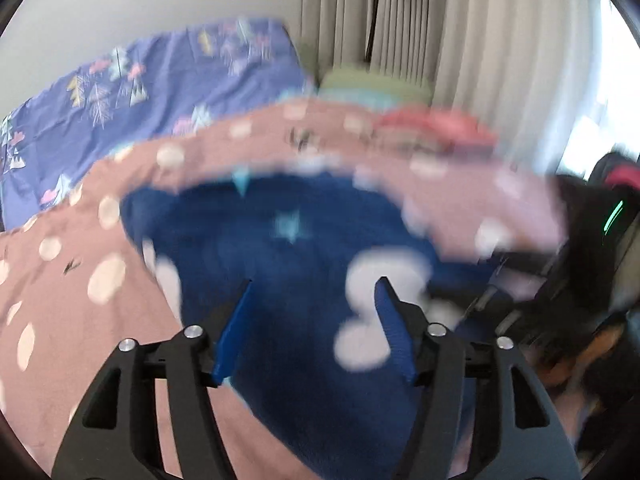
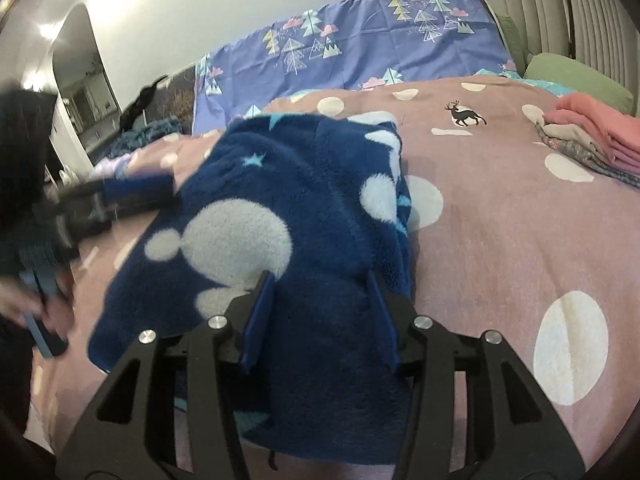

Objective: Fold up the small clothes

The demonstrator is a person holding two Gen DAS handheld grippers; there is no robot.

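Nearest in the right wrist view, the right tool (image 2: 320,280) stands with its two blue fingers wide apart, holding nothing, and they rest on or just over the near end of the blue fleece garment (image 2: 280,216). This garment, dark blue with white spots and small stars, lies on the pink bedspread (image 2: 500,216), running from 6 o'clock up toward 12 o'clock, and it looks already doubled along its right edge. At 9 o'clock the left tool (image 2: 136,192) comes in blurred beside the garment's left edge; from this view I cannot tell if it touches the cloth. In the left wrist view, the left tool (image 1: 312,292) also has its fingers wide, with the fleece under them and nothing between them; the whole picture is smeared. Farther, at 2 o'clock, a pile of folded clothes (image 2: 592,140) sits on the bedspread, well apart. Farthest, at 12 o'clock, is a purple sheet (image 2: 360,48) with tree pictures. The risk, I think, is that thick fleece slips from a shallow grip, or that a tool catches the bedspread together with it, and the fold comes out crooked.
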